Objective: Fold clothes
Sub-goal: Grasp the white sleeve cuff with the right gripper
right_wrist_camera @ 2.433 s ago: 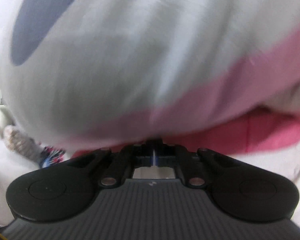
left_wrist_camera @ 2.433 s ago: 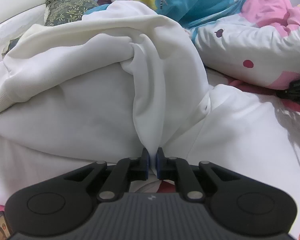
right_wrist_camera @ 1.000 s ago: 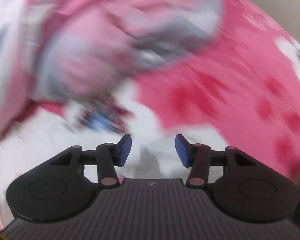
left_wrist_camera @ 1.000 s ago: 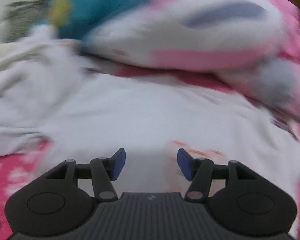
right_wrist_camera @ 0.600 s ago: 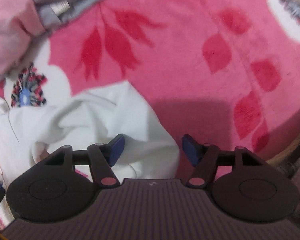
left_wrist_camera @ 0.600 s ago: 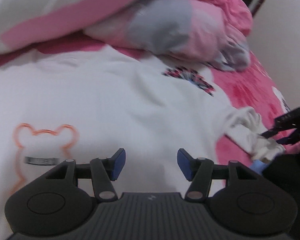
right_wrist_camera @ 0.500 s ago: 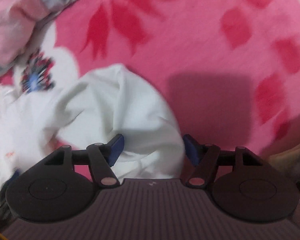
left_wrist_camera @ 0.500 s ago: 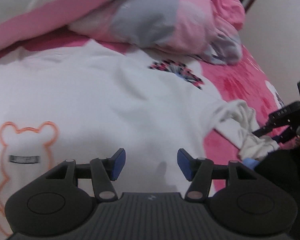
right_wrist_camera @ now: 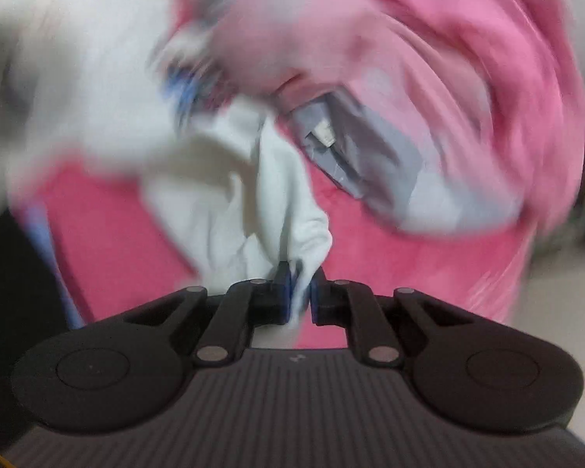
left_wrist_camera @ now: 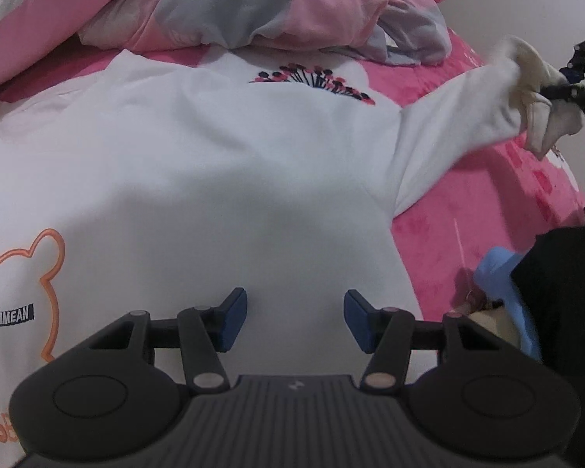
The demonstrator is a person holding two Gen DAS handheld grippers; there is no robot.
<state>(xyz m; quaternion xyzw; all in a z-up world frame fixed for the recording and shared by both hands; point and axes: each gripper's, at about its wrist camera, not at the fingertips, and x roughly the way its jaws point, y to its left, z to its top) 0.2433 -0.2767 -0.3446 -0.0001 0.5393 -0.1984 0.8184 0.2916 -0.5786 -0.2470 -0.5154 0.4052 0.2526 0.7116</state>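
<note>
pink bedding (left_wrist_camera: 468,210) carried a white sweatshirt (left_wrist_camera: 214,156), spread flat. left tool (left_wrist_camera: 295,319) hovered over its hem, jaws spread and empty. right tool (right_wrist_camera: 300,292) was closing, pinching the sleeve cuff (right_wrist_camera: 292,214).

Both wrist views close above sweatshirt (left_wrist_camera: 222,163).

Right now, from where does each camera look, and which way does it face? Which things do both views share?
Left wrist: sits behind the left gripper, looking steeply down at the white sweatshirt on the pink blanket; its jaws are open over the fabric, and the right gripper shows at the far right.
Right wrist: sits behind the right gripper, looking down, blurred; its jaws are closing on the sweatshirt's cuff.
Shared: the cuff, the blanket, the pink-and-grey quilt.
</note>
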